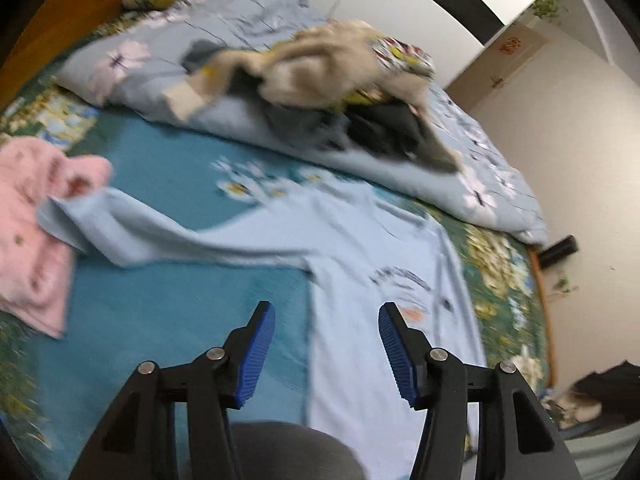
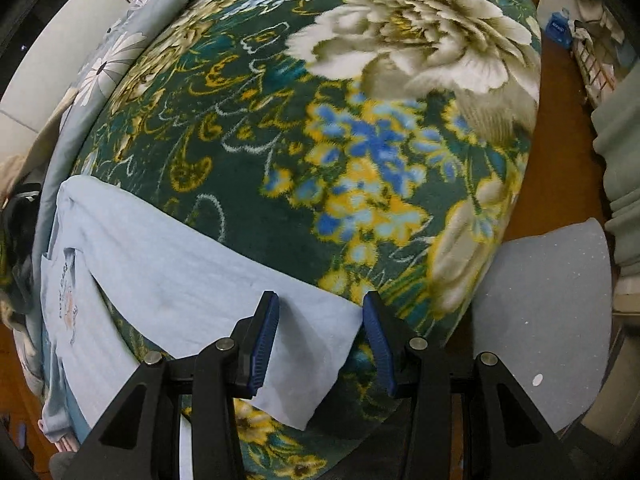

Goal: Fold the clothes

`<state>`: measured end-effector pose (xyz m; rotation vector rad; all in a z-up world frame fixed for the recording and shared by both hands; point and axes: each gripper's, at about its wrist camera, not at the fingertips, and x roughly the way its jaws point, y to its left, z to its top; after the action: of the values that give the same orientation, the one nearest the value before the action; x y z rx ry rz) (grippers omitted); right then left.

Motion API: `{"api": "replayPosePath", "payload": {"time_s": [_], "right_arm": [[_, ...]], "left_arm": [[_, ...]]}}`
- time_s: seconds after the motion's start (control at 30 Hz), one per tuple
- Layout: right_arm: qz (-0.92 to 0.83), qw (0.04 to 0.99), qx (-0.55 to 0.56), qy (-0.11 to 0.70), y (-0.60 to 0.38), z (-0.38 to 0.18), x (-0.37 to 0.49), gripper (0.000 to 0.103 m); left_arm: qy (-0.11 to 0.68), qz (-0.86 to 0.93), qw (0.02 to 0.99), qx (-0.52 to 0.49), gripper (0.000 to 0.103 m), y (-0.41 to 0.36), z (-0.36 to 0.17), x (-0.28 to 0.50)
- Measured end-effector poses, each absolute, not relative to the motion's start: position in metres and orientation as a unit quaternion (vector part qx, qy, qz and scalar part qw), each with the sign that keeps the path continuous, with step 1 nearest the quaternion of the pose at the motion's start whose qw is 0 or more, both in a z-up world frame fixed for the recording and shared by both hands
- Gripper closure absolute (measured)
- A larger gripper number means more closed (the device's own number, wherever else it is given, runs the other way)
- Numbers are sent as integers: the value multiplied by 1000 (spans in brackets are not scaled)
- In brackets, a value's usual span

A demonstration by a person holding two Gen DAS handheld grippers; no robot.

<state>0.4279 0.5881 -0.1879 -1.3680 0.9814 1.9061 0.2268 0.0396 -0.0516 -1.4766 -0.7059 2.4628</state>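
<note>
A light blue long-sleeved shirt [image 1: 360,280] lies spread flat on the bed, chest print up, one sleeve [image 1: 132,232] stretched to the left. My left gripper [image 1: 326,312] is open above the shirt's side edge, holding nothing. In the right wrist view the other sleeve [image 2: 224,276] runs across the floral blanket [image 2: 360,128], its cuff end lying between the open jaws of my right gripper [image 2: 320,304]. The pads are apart and do not pinch the cloth.
A pink garment [image 1: 32,216] lies at the left. A heap of beige and dark clothes [image 1: 320,88] sits on a folded blue floral duvet [image 1: 192,40] behind the shirt. A grey cushion [image 2: 540,320] and the wooden bed edge [image 2: 568,128] are at the right.
</note>
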Motion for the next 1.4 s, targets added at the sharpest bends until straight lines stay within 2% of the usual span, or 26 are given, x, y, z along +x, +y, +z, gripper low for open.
{"api": "replayPosePath", "payload": {"time_s": [0.07,0.1,0.13,0.2,0.33,0.47,0.57,0.83,0.87,0.97,1.0,1.03,1.07,1.23,1.27,1.4], "right_arm": [[725,280,-503,379,585,-186,429,61],[727,272,-501,384,583,-186,428,76],[728,263,-499,389,582,-186,428,97],[742,252,-501,367,575,-179,421,97],[788,268,-486,267,583,-130,398,98],[817,330,-442,168,619,-70,373,98],[816,367,-431,120,649,-45,345,98],[799,376,-460,94,675,-66,294,96],[798,375,-464,89,673,-68,292,93],[798,378,-462,80,664,-67,291,64],[801,385,-452,73,655,-63,294,59],[807,387,-441,69,642,-59,298,59],[815,375,-436,74,625,-57,304,59],[839,168,-499,137,500,-104,324,59],[835,123,-519,136,467,-121,328,59],[819,51,-567,67,375,-162,339,59]], "left_arm": [[-228,828,97,-503,45,53,-51,225],[-224,829,98,-503,45,58,-50,225],[-220,831,99,-502,45,62,-49,225],[-213,833,101,-501,45,70,-45,224],[-194,843,100,-492,45,75,-37,221],[-184,850,92,-486,45,73,-36,213],[-185,843,82,-498,45,75,-47,207],[-159,821,84,-542,45,104,-76,203],[-154,819,90,-546,45,111,-79,202],[-132,812,106,-558,45,134,-94,204],[-123,811,110,-562,45,141,-100,207],[-113,809,115,-565,45,148,-107,209],[-106,808,119,-568,45,154,-113,211],[-90,795,137,-584,45,173,-145,230],[-91,793,140,-586,45,175,-150,233],[-89,790,145,-589,45,178,-166,252]]}}
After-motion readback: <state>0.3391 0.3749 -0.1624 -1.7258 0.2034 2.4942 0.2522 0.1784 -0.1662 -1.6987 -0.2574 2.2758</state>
